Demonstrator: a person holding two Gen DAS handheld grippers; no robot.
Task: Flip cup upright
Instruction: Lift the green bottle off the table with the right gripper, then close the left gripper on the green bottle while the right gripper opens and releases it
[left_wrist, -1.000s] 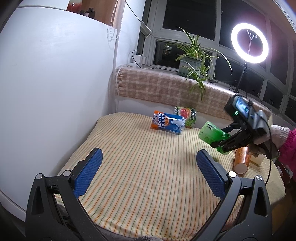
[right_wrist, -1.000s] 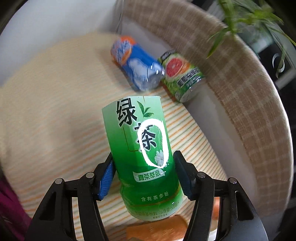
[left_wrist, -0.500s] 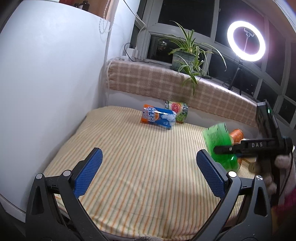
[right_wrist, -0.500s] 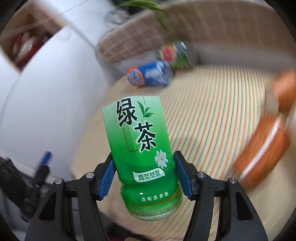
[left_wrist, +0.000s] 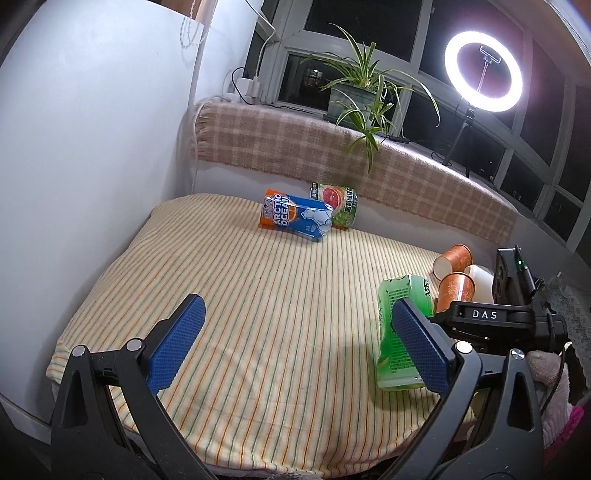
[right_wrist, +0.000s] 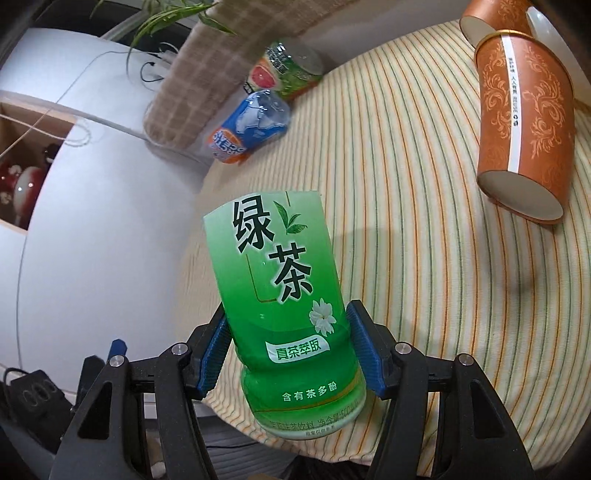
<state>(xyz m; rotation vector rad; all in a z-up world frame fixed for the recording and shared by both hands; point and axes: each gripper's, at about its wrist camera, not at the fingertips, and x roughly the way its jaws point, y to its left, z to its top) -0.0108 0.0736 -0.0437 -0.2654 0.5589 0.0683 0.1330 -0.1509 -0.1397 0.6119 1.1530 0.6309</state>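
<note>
The right claw (right_wrist: 286, 354) is clamped on the lower body of the green tea cup (right_wrist: 280, 291), its blue pads pressing opposite sides, most likely so the cup can be turned and set down without slipping. The cup sits near the front edge of the striped worktop (left_wrist: 258, 295), its long axis close to vertical, open end up and base apparently at the cloth. Just beside the cup lie orange paper cups (left_wrist: 454, 291) on their sides. The left claw (left_wrist: 295, 339) hangs spread wide and empty, well apart from the cup.
</note>
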